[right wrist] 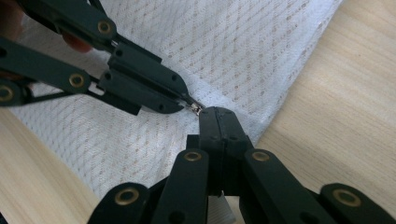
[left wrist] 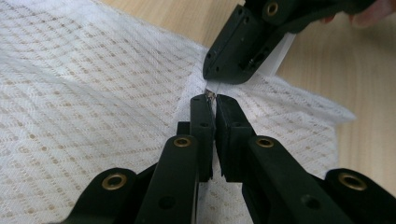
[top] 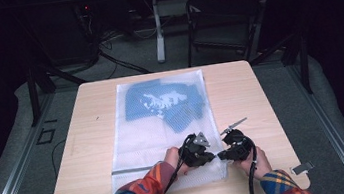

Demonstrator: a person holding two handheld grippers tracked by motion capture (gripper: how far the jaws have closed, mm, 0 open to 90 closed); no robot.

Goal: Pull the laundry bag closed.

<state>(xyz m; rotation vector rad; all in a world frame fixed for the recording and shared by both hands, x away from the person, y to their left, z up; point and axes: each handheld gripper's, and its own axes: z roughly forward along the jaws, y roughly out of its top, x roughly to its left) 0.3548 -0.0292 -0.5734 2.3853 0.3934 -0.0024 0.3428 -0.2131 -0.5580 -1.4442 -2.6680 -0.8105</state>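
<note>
A white mesh laundry bag [top: 164,128] lies along the middle of the wooden table [top: 89,138], a blue garment [top: 170,102] showing through its upper half. At the bag's lower right corner, right of centre in the high view, the left gripper [top: 213,156] pinches the small metal zipper pull [left wrist: 210,96] with its jaws pressed together. Just right of it, the right gripper [top: 221,157] meets it tip to tip, jaws clamped tight on the bag's edge.
</note>
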